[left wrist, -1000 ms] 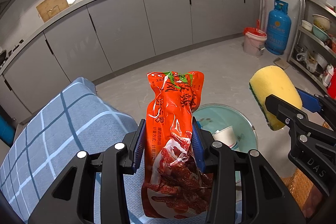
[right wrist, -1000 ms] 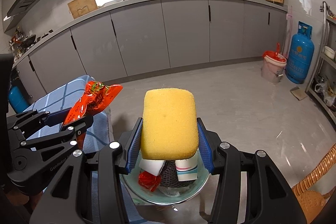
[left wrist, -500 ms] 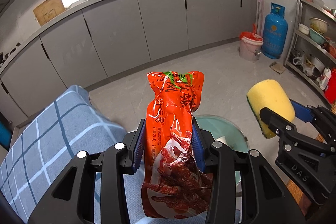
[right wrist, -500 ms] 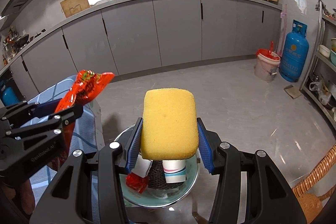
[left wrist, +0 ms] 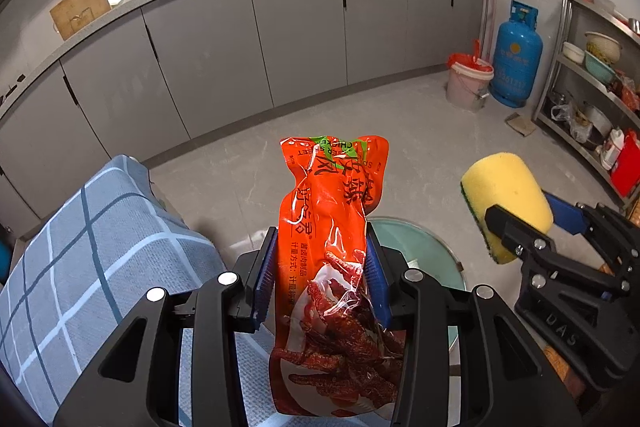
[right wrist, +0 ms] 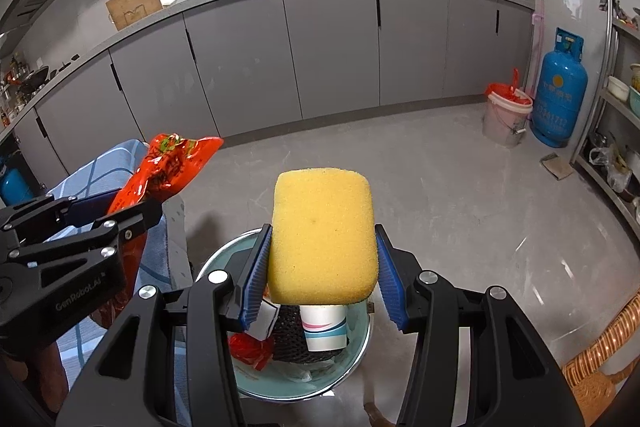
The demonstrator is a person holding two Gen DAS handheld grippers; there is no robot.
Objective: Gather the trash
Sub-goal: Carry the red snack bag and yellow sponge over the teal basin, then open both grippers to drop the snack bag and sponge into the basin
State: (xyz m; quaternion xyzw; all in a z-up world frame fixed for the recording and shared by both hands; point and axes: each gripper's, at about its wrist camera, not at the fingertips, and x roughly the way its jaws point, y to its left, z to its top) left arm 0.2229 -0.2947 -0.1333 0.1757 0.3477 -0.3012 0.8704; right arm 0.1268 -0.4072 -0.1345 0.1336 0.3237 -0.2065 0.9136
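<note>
Left gripper: clamped on an orange snack packet, blue pads pressing both sides; packet upright, top end pointing away from the camera, held above the edge of a blue checked cloth.
Right gripper: clamped on a yellow sponge, a dark green scouring layer showing on one face in the left wrist view; sponge held directly over the basin.
Basin: pale green, on the grey floor beside the cloth; contents include a striped paper cup, a dark mesh item, possibly a scourer, and a crumpled red wrapper.
Background: grey cabinets; blue gas cylinder; pink bucket; wicker chair at lower right.
</note>
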